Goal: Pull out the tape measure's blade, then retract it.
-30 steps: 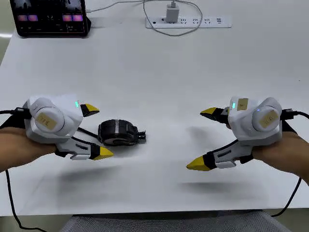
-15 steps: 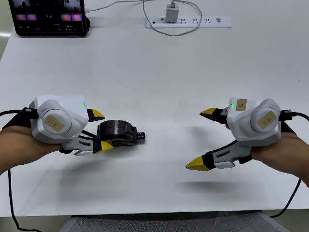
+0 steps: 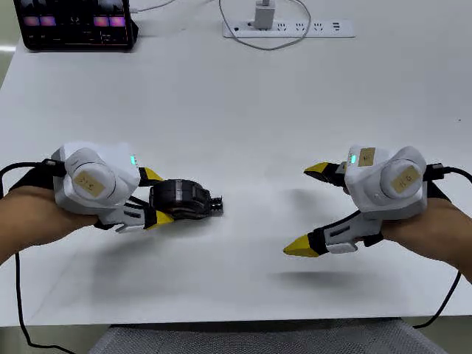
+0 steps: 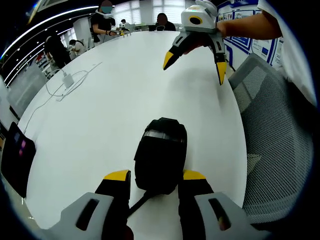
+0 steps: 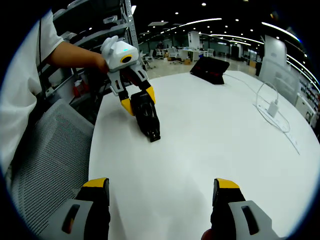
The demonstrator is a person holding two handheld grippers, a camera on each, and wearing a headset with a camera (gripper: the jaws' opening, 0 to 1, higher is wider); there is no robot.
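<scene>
The left tool [image 3: 158, 197] has its two yellow-tipped jaws drawn in on the black tape measure [image 3: 181, 199], one tip on the far side of the case and one on the near side. In the left gripper view the tips of this tool [image 4: 156, 176] press against both flanks of the tape measure [image 4: 161, 152], which lies flat on the white desk [image 3: 243, 110] left of centre, its blade end pointing right. No blade is drawn out. The right tool [image 3: 308, 209] holds nothing; its jaws are spread wide above the desk, well apart from the tape measure, and in the right gripper view its tips [image 5: 161, 183] frame bare desk with the tape measure [image 5: 146, 114] beyond.

A second ago the left tool's jaws stood wide around the case; half a second ago they were narrowing; now they are closed on it. The tape measure lies where it did, and the right tool is unchanged.

The left hand [image 3: 33, 217] comes in from the left edge, low over the desk, and the right hand [image 3: 435, 232] from the right, both tools aimed inward at each other. A power strip [image 3: 289, 29] and a dark screen [image 3: 74, 22] lie along the far edge.
</scene>
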